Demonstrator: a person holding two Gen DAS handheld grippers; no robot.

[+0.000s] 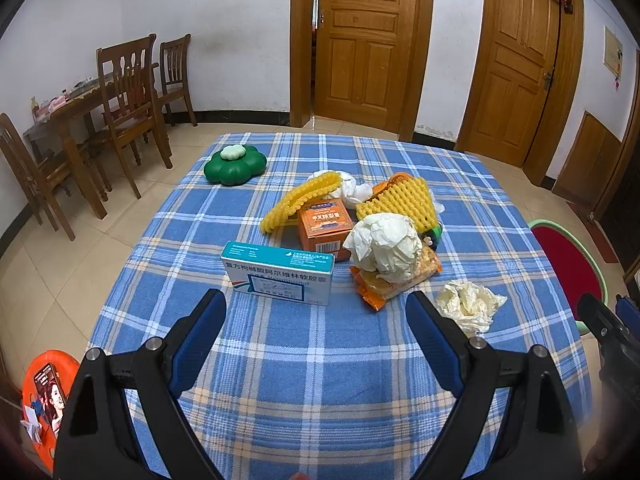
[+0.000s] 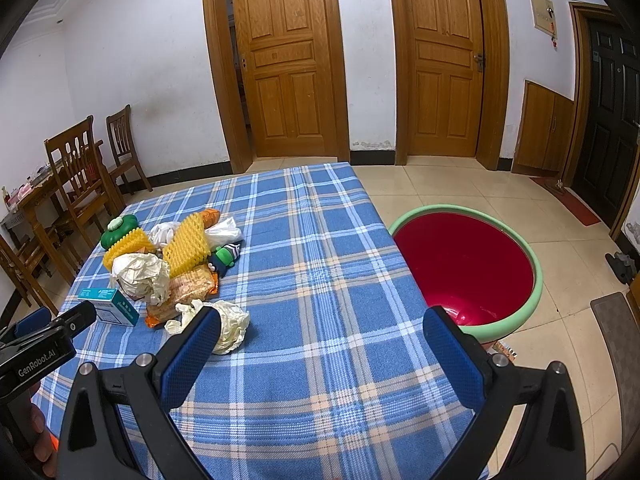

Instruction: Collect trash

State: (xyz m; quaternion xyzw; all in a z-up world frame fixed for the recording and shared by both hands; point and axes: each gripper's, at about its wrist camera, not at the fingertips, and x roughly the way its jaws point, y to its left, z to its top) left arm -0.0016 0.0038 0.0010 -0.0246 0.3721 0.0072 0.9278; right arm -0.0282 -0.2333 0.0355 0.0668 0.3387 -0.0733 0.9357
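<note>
A pile of trash lies on the blue plaid tablecloth (image 1: 312, 360): a teal-and-white medicine box (image 1: 280, 276), an orange box (image 1: 325, 227), yellow foam nets (image 1: 404, 202), a crumpled white paper ball (image 1: 386, 246) on an orange snack wrapper (image 1: 376, 290), and a loose crumpled tissue (image 1: 468, 304). My left gripper (image 1: 316, 320) is open and empty, just short of the medicine box. My right gripper (image 2: 320, 334) is open and empty; its left finger is next to the loose tissue (image 2: 230, 328). A red bin with a green rim (image 2: 468, 268) stands on the floor right of the table.
A green flower-shaped container (image 1: 235, 166) sits at the table's far left. A small dark green toy (image 2: 224, 258) lies by the pile. A wooden dining table and chairs (image 1: 120, 104) stand at the left wall. An orange stool with a phone (image 1: 46, 384) is at lower left.
</note>
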